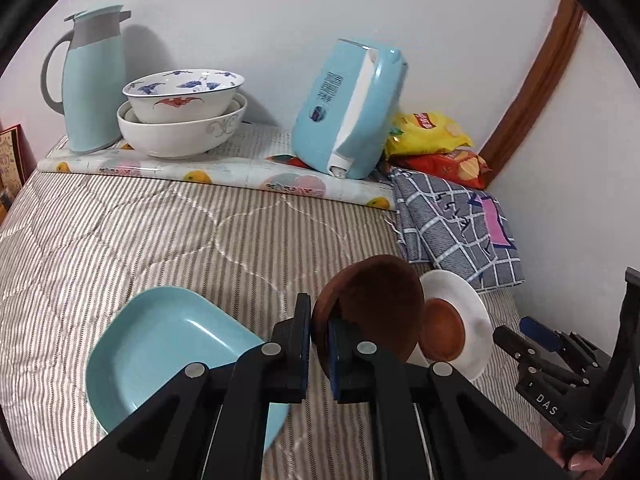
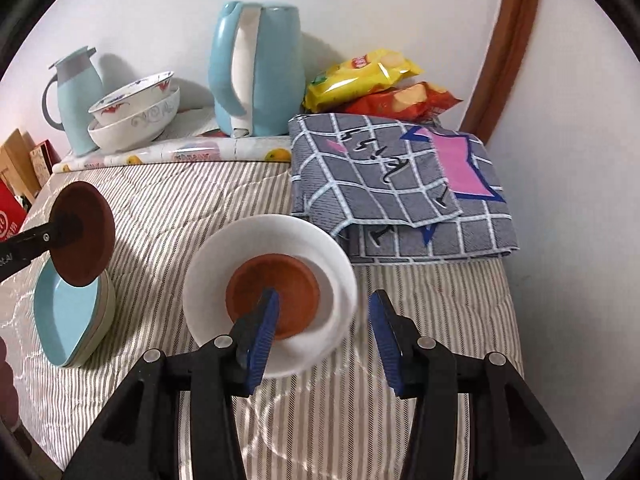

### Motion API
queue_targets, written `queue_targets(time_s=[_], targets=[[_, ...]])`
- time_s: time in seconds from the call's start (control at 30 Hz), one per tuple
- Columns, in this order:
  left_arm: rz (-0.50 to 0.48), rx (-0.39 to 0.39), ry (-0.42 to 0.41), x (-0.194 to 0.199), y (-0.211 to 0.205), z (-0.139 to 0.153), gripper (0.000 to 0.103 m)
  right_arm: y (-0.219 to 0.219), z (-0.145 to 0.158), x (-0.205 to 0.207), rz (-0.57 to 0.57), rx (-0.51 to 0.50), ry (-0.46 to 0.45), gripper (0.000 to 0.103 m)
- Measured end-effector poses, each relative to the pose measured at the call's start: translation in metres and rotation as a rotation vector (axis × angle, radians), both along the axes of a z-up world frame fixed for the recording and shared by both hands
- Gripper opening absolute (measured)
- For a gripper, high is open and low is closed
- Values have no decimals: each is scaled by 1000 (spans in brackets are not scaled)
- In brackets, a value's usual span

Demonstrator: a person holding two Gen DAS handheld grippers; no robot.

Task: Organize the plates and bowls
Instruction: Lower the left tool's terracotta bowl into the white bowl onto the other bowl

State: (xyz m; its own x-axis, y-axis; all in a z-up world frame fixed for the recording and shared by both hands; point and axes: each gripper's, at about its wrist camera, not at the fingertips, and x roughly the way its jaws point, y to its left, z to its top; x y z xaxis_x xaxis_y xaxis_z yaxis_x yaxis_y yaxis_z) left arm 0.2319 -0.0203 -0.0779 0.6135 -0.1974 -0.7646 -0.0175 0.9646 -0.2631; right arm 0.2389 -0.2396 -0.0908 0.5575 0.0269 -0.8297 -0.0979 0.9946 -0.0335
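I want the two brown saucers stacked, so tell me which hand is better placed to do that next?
Left, probably. The left gripper is shut on a brown saucer, held up in the air. The right gripper is open and empty above the other brown saucer in the white bowl.

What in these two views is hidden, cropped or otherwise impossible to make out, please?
- Left wrist view: the left hand-held gripper hides part of the blue plate.
- Left wrist view: the held brown dish covers part of the white plate.
- Right wrist view: how many plates are stacked under the blue one is unclear.
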Motion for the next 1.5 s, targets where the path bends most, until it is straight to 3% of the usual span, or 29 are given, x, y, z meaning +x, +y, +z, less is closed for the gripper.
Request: queue_targets(time_s=[0.67,1.5], targets=[[-76,2,8,5,-57,-1,8,-75,12,-36,-134,47,-36,47],[-173,15,82,33,-113,-35,8,-125,-13,-45,-235,80,-8,47]])
